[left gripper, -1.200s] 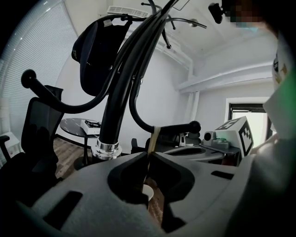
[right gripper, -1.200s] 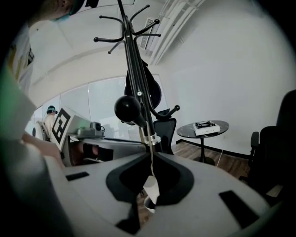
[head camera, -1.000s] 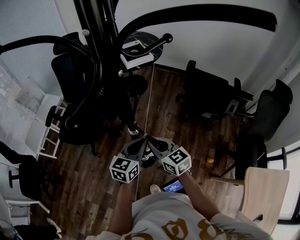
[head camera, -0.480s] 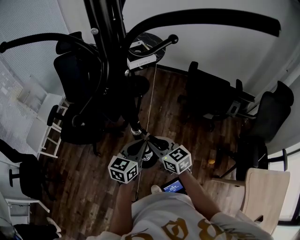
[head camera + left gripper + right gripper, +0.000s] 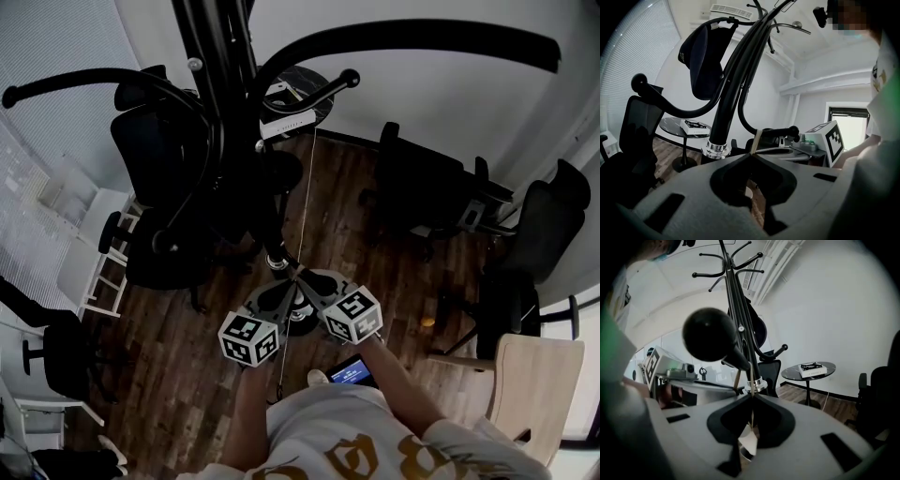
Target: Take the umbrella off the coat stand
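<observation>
The left gripper (image 5: 752, 155) and right gripper (image 5: 751, 397) are each pinched shut on a thin cord (image 5: 307, 187), lower centre, beside the coat stand (image 5: 225, 75).

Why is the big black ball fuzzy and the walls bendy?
Right gripper view: the ball knob sits close to the lens, so it's soft. Both gripper views: wide-angle lenses curve straight lines, corners go dark. Left gripper view: the window glares.

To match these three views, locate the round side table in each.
Head view: round side table at top centre, behind the coat stand.
Left gripper view: table left of the stand, mid-height.
Right gripper view: table right of centre, mid-height.
Shared landmark: the stand's silver collar.
</observation>
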A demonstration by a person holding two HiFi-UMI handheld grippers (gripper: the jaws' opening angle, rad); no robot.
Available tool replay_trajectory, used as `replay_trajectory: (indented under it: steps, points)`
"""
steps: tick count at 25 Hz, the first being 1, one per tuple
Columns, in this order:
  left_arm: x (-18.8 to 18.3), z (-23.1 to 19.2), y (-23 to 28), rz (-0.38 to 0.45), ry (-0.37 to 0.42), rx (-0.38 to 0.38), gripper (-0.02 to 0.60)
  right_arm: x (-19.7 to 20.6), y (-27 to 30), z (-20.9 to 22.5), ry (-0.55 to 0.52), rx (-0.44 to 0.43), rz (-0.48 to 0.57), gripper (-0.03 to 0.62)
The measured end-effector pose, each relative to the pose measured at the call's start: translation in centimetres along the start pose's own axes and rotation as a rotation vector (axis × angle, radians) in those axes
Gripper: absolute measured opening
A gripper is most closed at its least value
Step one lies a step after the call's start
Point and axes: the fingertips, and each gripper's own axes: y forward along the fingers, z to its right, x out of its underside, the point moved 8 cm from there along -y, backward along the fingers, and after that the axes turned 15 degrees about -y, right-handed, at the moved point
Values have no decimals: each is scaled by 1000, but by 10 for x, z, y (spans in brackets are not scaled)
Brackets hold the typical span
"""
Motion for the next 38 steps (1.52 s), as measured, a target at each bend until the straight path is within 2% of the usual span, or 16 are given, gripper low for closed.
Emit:
replay_trajectory:
  steps: [18, 29, 38]
  points:
    - [1, 3, 2, -4, -15, 2, 25, 1, -6, -2, 21, 19, 11, 15]
    - [3, 8, 7, -4, -66, 22, 23, 3, -15, 2, 58, 42, 12, 14]
    - [3, 14, 9, 2, -61, 41, 23, 3, -24, 6, 80, 57, 26, 14]
